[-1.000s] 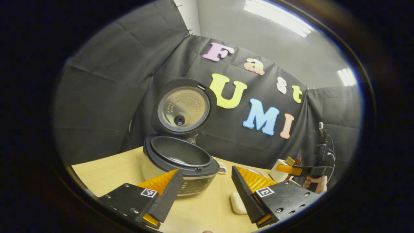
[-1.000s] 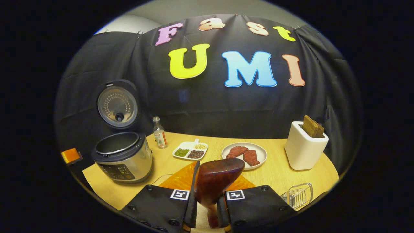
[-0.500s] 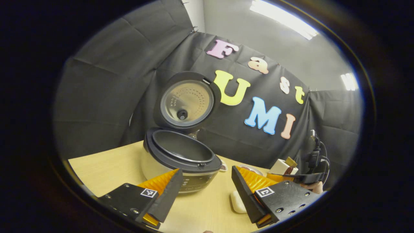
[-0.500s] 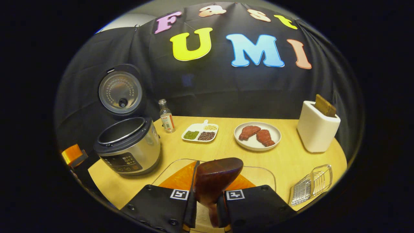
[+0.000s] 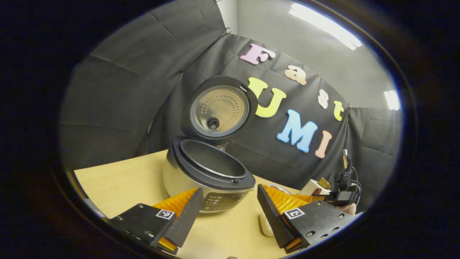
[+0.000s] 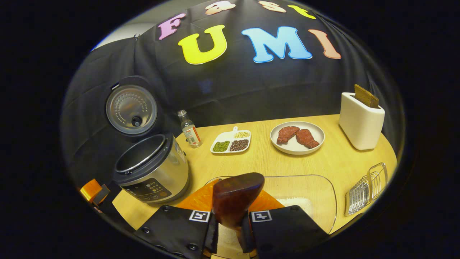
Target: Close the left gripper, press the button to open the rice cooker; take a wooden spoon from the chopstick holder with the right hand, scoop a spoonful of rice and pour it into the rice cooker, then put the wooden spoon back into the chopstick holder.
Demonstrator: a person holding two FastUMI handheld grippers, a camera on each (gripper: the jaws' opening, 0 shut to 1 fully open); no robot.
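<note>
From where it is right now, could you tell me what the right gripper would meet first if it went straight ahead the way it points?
Most likely the clear glass dish with rice, which lies just beyond the wooden spoon that the right gripper holds. Depth is hard to judge, so it might pass above the rim.

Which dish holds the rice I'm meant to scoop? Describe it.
Start at the open silver rice cooker on the wooden table. Beside it, nearest the camera, lies a clear rectangular container with white rice inside. Unlike the white dishes behind, it is transparent.
</note>
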